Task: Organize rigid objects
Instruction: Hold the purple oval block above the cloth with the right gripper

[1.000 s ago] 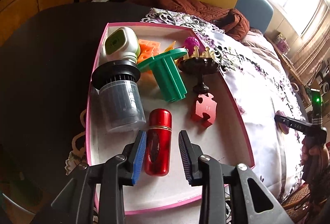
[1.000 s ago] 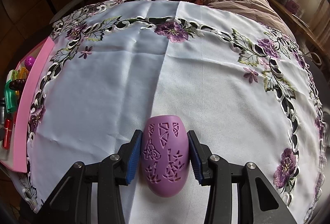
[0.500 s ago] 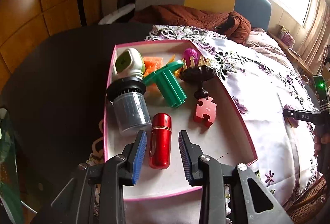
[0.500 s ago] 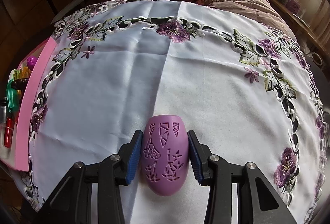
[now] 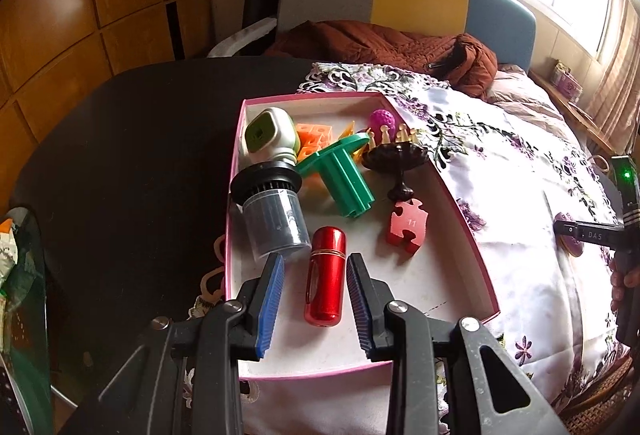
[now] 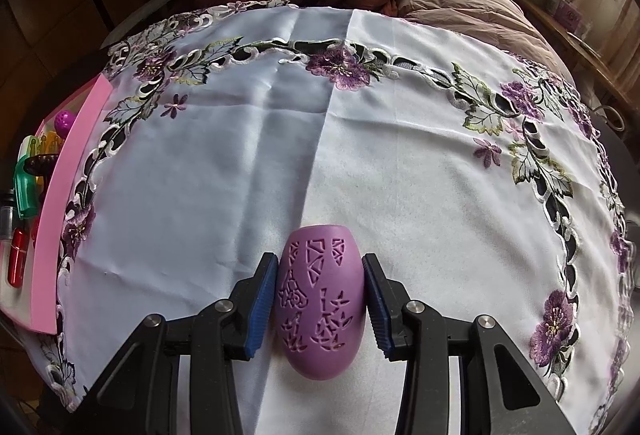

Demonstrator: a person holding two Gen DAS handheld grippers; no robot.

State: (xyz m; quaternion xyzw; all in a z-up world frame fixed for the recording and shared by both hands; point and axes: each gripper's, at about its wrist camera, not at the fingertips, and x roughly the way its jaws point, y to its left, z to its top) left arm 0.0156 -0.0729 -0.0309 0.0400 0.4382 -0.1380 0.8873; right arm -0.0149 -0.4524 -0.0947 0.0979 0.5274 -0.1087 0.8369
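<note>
Gripping a purple cut-out shell (image 6: 320, 299), the right tool (image 6: 320, 301) hovers; left tool (image 5: 315, 301) gapes over a red canister (image 5: 325, 275).

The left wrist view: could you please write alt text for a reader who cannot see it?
The open left gripper hovers over a shiny red metal capsule lying in a shallow pink-rimmed white tray. Farther back the tray holds a red jigsaw piece, a green plastic spool, a grey jar with a black lid and small toys, on a flower-embroidered white cloth.
</note>
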